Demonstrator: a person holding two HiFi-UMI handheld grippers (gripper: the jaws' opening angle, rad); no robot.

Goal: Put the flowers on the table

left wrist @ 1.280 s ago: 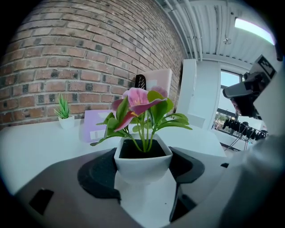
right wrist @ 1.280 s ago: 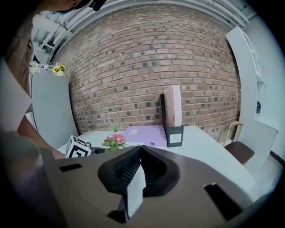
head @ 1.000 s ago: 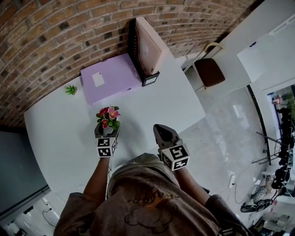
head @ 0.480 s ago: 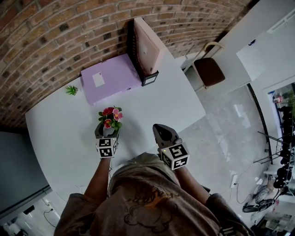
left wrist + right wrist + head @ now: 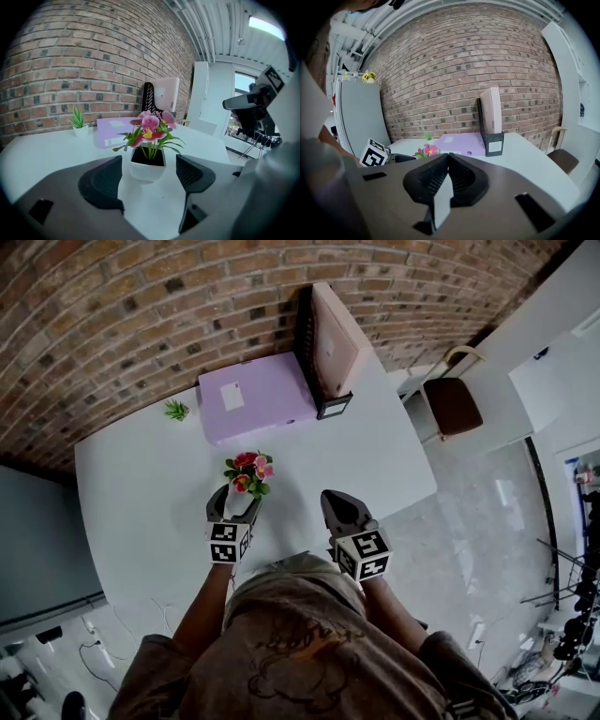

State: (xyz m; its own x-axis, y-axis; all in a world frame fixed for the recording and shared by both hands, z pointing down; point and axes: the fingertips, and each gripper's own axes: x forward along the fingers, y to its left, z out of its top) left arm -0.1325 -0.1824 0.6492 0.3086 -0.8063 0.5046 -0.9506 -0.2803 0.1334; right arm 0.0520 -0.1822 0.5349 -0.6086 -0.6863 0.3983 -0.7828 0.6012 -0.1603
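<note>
Pink flowers (image 5: 151,125): potted, on your table (image 5: 42,150)
Left gripper (image 5: 149,164): your jaws apart, pot (image 5: 146,171) between
Right gripper (image 5: 447,159): jaws together, empty

A red brick wall (image 5: 141,296) backs the white table (image 5: 141,493); a brown chair (image 5: 452,404) stands on glossy grey floor (image 5: 478,521).

Dark grey left gripper (image 5: 239,499) and right gripper (image 5: 330,499), grey-brown short-sleeved shirt (image 5: 300,643).
Behind the jaws, 1 white cube (image 5: 225,543) each, black square markers; ribbed dark pads (image 5: 101,180).
</note>
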